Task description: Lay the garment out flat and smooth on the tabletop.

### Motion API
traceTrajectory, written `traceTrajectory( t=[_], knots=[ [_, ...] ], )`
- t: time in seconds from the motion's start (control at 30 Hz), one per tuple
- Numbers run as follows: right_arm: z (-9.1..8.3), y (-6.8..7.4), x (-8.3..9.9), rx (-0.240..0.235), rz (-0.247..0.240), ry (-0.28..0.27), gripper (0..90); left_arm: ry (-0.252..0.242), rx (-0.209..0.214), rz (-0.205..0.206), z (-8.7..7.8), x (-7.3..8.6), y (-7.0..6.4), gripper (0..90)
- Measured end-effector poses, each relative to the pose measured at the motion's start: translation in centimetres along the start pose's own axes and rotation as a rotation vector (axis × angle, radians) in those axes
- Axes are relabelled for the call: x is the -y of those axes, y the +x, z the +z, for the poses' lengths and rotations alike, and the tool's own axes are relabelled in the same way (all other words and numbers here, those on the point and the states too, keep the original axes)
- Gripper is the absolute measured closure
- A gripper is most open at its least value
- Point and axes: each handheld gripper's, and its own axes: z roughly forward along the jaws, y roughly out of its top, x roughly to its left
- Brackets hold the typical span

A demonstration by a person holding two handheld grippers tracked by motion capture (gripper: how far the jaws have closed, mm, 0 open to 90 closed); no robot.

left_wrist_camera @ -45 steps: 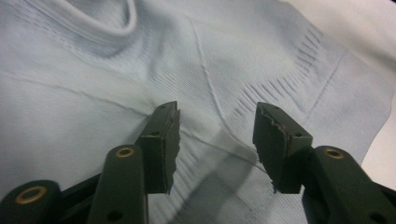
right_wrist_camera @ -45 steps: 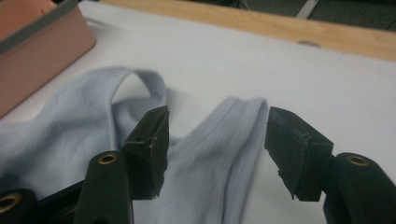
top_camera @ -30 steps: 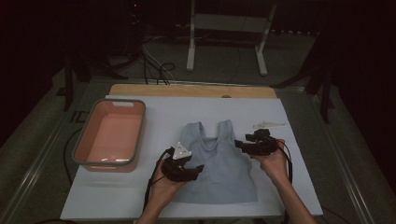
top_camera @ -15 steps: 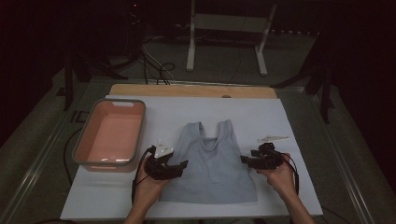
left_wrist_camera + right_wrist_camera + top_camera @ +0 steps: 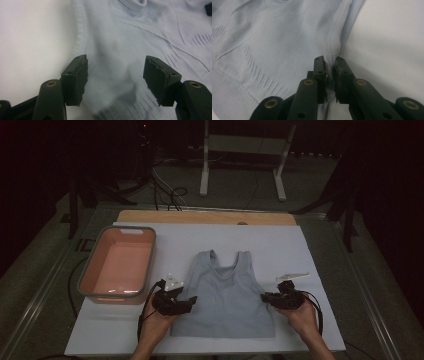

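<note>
Folding not yet begun: tank top (image 5: 224, 295) lies flat; right gripper (image 5: 330, 67) jaws pinch its side hem, left gripper (image 5: 115, 75) jaws gape over the opposite edge.

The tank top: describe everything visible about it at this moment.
The tank top is pale grey-blue ribbed knit with raised pattern lines, sleeveless, with two straps and a scooped neck. It lies flat, spread on the white table, straps pointing away from the person and hem nearest them, right of the pink bin. The right gripper is shut on its ribbed side edge, pinching up a fold. The left gripper is open, its jaws straddling the opposite side edge, with cloth bulging between them.
</note>
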Motion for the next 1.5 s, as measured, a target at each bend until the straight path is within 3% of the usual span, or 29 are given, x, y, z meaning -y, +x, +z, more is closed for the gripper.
traceTrajectory(
  t=[0.33, 0.57, 0.87, 1.0, 1.17, 1.23, 1.3, 1.33, 1.37, 1.43, 1.5],
  knots=[
    [-1.4, -0.7, 1.6, -0.008, 0.023, 0.007, 81.6, 0.077, 0.062, 0.067, 2.1, 0.4, -2.8, 39.1],
    [-2.3, -0.9, 2.6, -0.004, 0.022, 0.012, 81.5, 0.097, 0.104, 0.071, 2.2, 0.5, -3.6, 44.3],
    [-3.6, -2.0, 3.2, 0.056, 0.024, 0.000, 81.5, 0.118, 0.172, 0.085, 2.3, 0.8, -5.9, 44.3],
    [-4.3, -2.7, 3.3, 0.085, 0.040, -0.009, 81.5, 0.117, 0.231, 0.095, 2.3, 0.6, -6.6, 46.6],
    [-4.9, -3.4, 3.5, 0.120, 0.047, -0.018, 81.5, 0.058, 0.219, 0.108, 1.3, -0.5, -6.3, 45.6],
    [-5.4, -4.0, 3.8, 0.133, 0.063, -0.027, 81.6, -0.001, 0.181, 0.092, 0.4, -1.7, -5.2, 43.9],
    [-5.7, -4.3, 3.9, 0.138, 0.071, -0.038, 81.5, -0.015, 0.164, 0.087, 0.1, -2.1, -4.7, 43.7],
    [-5.8, -4.4, 4.0, 0.137, 0.074, -0.043, 81.4, -0.045, 0.132, 0.070, -0.2, -3.0, -3.7, 43.6],
    [-5.8, -4.4, 4.0, 0.137, 0.074, -0.043, 81.4, -0.045, 0.132, 0.070, -0.2, -3.0, -3.7, 43.6],
    [-5.8, -4.4, 3.9, 0.132, 0.079, -0.054, 81.2, -0.064, 0.089, 0.049, 0.0, -4.3, -2.3, 43.6],
    [-5.8, -4.4, 3.9, 0.129, 0.075, -0.057, 81.2, -0.065, 0.082, 0.041, 0.2, -4.6, -1.9, 43.8]
  ],
)
